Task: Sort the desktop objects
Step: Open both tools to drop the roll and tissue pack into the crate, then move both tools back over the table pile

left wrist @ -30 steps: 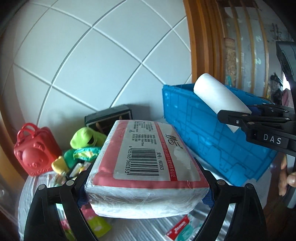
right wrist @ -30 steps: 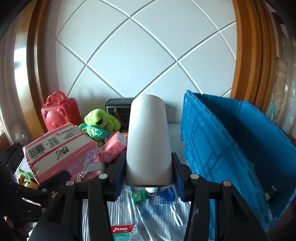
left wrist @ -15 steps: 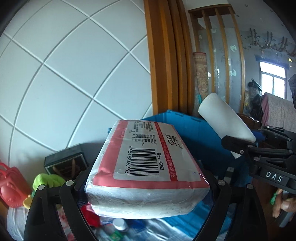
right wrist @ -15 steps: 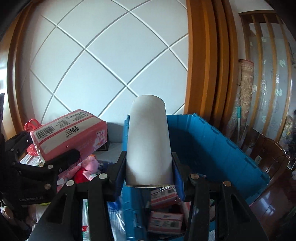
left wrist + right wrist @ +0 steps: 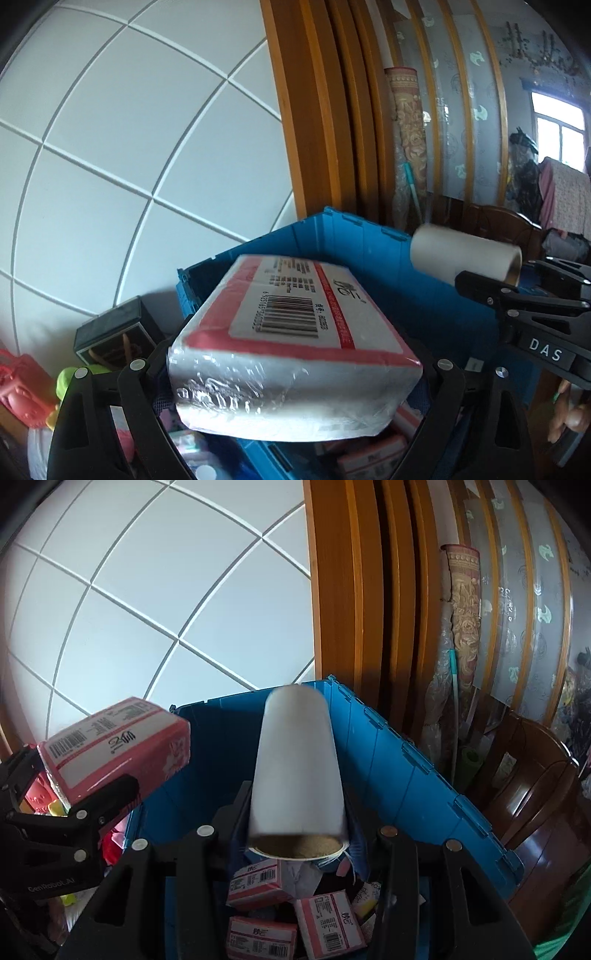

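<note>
My left gripper (image 5: 291, 373) is shut on a pink and white tissue pack (image 5: 291, 350) with a barcode label, held in the air over the near left corner of the blue crate (image 5: 369, 254). The same tissue pack (image 5: 118, 746) shows at the left of the right wrist view. A white paper roll (image 5: 299, 768) with a cardboard core sits clamped in my right gripper (image 5: 297, 812), which is shut on it above the open blue crate (image 5: 402, 768). The roll (image 5: 461, 258) and right gripper (image 5: 517, 302) also appear at the right of the left wrist view.
Several pink tissue packs (image 5: 258, 882) lie in the crate's bottom. Left of the crate are a black box (image 5: 110, 336), a green plush toy (image 5: 70, 376) and a red bear-shaped bag (image 5: 22, 384). A wooden frame (image 5: 351, 590) and chair (image 5: 535, 794) stand to the right.
Both grippers have swung right and slightly up with their loads, from over the cluttered tabletop to above the blue crate. The crate's inside with its tissue packs has come into view.
</note>
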Demonstrator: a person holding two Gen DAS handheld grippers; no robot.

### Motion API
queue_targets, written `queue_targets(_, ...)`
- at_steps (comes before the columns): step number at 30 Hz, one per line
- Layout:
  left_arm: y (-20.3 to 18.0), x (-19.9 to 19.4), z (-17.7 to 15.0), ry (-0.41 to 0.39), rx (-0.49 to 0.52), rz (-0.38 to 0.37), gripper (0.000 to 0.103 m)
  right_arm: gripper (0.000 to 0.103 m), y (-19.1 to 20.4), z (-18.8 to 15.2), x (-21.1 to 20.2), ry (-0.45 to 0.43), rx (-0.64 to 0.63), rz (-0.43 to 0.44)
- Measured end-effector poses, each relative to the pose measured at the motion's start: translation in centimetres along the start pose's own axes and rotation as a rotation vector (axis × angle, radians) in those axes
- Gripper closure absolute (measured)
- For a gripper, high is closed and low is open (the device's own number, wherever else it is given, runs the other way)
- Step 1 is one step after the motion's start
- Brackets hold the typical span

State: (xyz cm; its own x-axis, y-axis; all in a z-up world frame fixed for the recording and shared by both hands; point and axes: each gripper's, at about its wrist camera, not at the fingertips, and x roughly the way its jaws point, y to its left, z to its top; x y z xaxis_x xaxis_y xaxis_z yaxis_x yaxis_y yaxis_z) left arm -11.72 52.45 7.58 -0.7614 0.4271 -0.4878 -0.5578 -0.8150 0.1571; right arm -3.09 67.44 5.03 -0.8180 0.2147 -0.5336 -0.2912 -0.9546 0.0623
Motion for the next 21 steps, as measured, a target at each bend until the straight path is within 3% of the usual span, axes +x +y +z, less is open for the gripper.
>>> queue_targets(3,0.1,-0.4,0.8,-0.016,-0.020,-0.004,0.007,0.052,-0.8,0.5,0.0,-0.014,0.011,-0.016)
queue_targets(5,0.4,-0.8,1.4,-0.034,-0.031,-0.004,0.001,0.037,-1.1,0.8,-0.4,-0.034,0.022,-0.020)
queue_targets(12,0.9,-1.9,1.8,-0.052,-0.047,0.020,0.001,0.037,-0.5,1.5,-3.1,-0.106,0.012,0.002)
queue_targets(15,1.0,-2.7,1.3,-0.062,-0.049,0.033,0.001,0.027,0.6,1.0,-4.7,-0.137,-0.005,-0.004)
queue_targets(21,1.8,-4.6,-0.1,-0.071,-0.058,0.065,0.001,0.026,2.2,-0.1,-7.3,-0.183,-0.010,-0.005)
